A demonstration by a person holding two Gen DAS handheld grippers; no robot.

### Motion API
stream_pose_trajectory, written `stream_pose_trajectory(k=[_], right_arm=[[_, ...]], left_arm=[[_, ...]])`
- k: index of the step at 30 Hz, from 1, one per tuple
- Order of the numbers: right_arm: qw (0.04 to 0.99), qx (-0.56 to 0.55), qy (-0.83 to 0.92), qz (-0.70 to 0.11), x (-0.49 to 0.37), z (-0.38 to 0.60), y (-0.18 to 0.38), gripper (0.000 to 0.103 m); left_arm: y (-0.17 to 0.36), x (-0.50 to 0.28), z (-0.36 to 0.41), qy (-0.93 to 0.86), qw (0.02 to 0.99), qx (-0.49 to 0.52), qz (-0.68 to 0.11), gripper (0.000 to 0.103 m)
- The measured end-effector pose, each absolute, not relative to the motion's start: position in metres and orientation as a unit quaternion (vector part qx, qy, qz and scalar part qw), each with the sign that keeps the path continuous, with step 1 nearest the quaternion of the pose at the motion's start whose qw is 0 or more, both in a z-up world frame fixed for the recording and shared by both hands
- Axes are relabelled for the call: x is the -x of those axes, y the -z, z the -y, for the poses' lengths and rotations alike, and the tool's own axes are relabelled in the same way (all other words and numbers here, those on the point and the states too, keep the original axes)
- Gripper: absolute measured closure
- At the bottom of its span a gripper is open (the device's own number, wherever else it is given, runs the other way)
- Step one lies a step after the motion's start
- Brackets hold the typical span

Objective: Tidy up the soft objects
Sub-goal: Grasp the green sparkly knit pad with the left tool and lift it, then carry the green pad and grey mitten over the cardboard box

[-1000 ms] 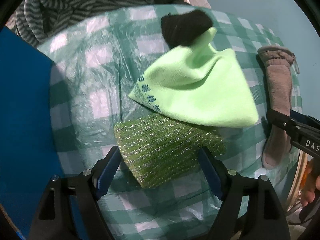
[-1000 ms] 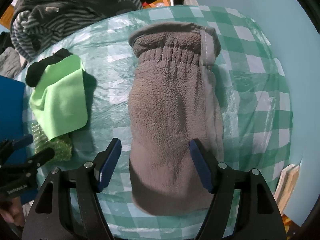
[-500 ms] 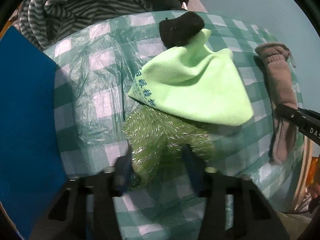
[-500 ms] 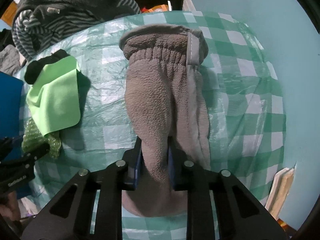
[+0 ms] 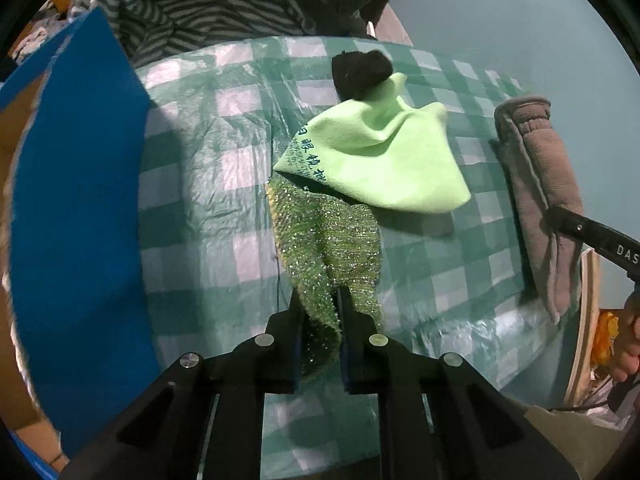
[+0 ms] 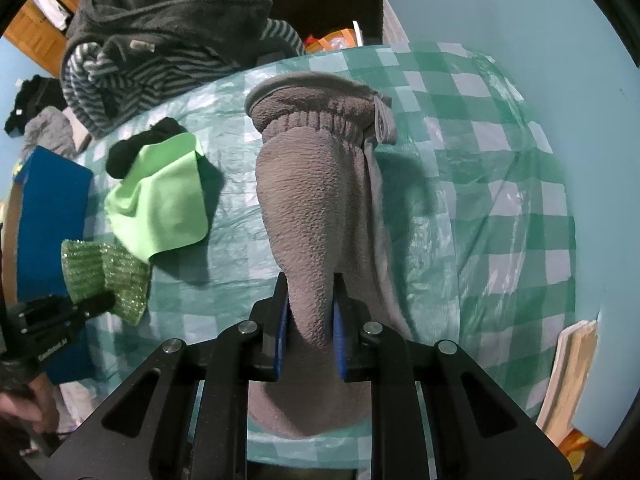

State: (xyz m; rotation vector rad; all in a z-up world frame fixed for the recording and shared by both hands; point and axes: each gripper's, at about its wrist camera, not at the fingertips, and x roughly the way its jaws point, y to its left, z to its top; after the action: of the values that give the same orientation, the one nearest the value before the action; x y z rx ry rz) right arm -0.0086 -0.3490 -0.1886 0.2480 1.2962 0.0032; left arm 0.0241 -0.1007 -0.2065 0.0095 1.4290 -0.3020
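My left claw (image 5: 320, 312) is clamped on the near end of the glittery green scrubber (image 5: 328, 236), which bunches into a fold between the pads. My right claw (image 6: 308, 312) pinches the near end of the grey fleece mitten (image 6: 312, 200), its elastic cuff pointing toward the far edge of the bench (image 6: 500, 168). The scrubber's far end lies under a smooth lime-green cloth (image 5: 376, 160) with blue printed characters, and a black knitted piece (image 5: 360, 70) sits at that cloth's far corner. A blue box (image 5: 76, 208) with a brown cardboard inside stands at the bench's left edge; I cannot tell what it holds. The bench wears a crinkled green-and-white checked plastic cover. Striped and dark fleece clothing (image 6: 160, 52) is heaped beyond the far edge, against a pale blue wall (image 6: 500, 12).
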Motion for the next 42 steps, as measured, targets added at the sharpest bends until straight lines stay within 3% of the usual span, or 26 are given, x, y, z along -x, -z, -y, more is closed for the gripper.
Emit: stream_pose_trajectory(k=[21, 42], right_arm=[[0.824, -0.119, -0.054, -0.551, 0.022, 0.321, 0.126, 0.087], [0.843, -0.080, -0.142, -0.513, 0.000, 0.256, 0.071, 0.087]], left_arm=[[0.124, -0.001, 0.061, 0.127, 0.791, 0.025, -0.598, 0.089], [0.074, 0.009, 0.001, 0.074, 0.825, 0.074, -0.555, 0.089]])
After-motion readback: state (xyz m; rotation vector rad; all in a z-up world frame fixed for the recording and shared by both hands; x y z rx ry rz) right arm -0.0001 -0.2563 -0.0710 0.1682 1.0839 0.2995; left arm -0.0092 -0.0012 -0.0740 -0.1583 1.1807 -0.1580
